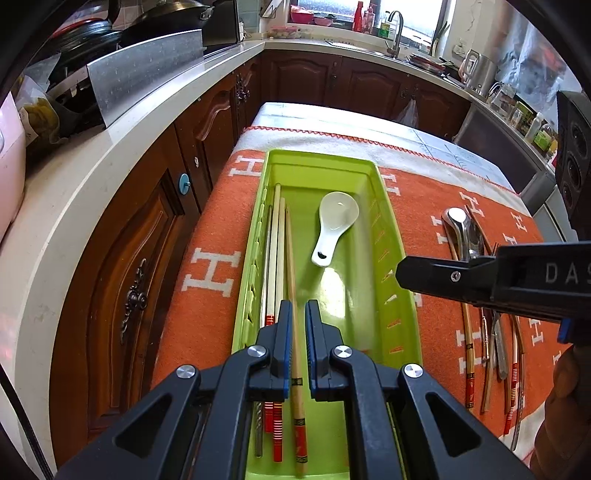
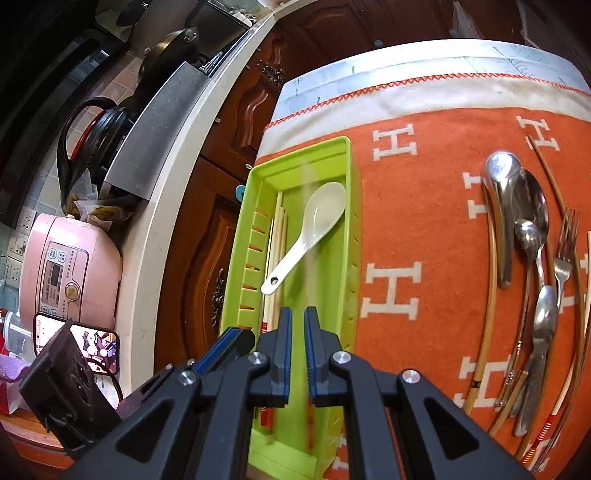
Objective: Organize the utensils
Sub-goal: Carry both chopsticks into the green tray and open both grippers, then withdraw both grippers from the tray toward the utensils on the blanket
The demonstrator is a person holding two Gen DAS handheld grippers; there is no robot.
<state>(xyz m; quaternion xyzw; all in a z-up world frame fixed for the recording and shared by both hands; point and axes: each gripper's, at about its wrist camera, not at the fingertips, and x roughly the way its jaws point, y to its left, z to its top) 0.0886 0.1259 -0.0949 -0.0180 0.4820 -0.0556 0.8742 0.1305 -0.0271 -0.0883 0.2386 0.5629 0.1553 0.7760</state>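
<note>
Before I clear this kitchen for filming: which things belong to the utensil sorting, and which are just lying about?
Job:
green tray
chopsticks
white ceramic spoon
metal spoons
fork

Lying about:
pink rice cooker
phone
kettle
wok

Blurred chopstick (image 2: 309,258) between the right tongs (image 2: 297,325); its lower end hidden.

Both views are taken from wrist cameras, angled steeply down along the fingers, close above the green tray (image 1: 391,236) (image 2: 354,229), which is shared by both.
</note>
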